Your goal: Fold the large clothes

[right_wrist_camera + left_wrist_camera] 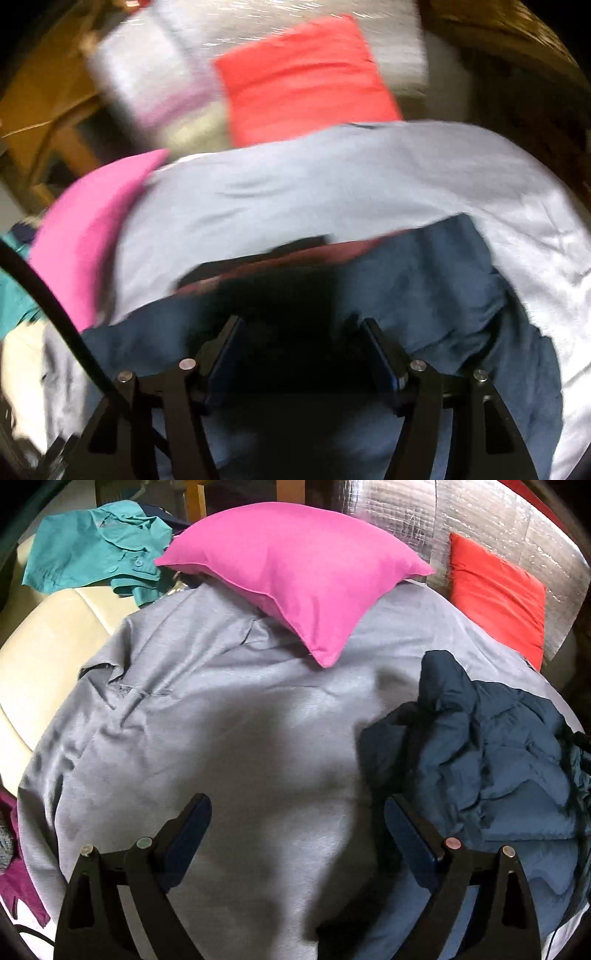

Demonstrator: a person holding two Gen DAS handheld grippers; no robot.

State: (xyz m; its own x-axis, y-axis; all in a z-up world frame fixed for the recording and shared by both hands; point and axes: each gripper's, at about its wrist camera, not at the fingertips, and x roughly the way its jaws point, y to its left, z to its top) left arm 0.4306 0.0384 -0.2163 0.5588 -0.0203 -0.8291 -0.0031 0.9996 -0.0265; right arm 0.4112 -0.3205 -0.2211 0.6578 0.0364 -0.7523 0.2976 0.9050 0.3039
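A large grey garment [240,738] lies spread flat over a cream sofa [48,657]. A crumpled navy padded jacket [498,757] is heaped on its right part. My left gripper [297,808] hovers over the grey cloth, open, with nothing between its fingers. The right wrist view is blurred. There my right gripper [303,332] hangs just over the navy jacket [424,288] with its jaws apart. The blue inner faces of its pads show, and only dark, shadowed jacket fabric lies below the gap. The grey garment [295,184] stretches beyond it.
A pink pillow [295,583] rests on the far edge of the grey garment, with a red pillow [498,598] to its right against silver foil padding [480,517]. A teal shirt [92,554] lies far left and a magenta cloth [18,878] near left. A black cable [55,306] crosses the right view.
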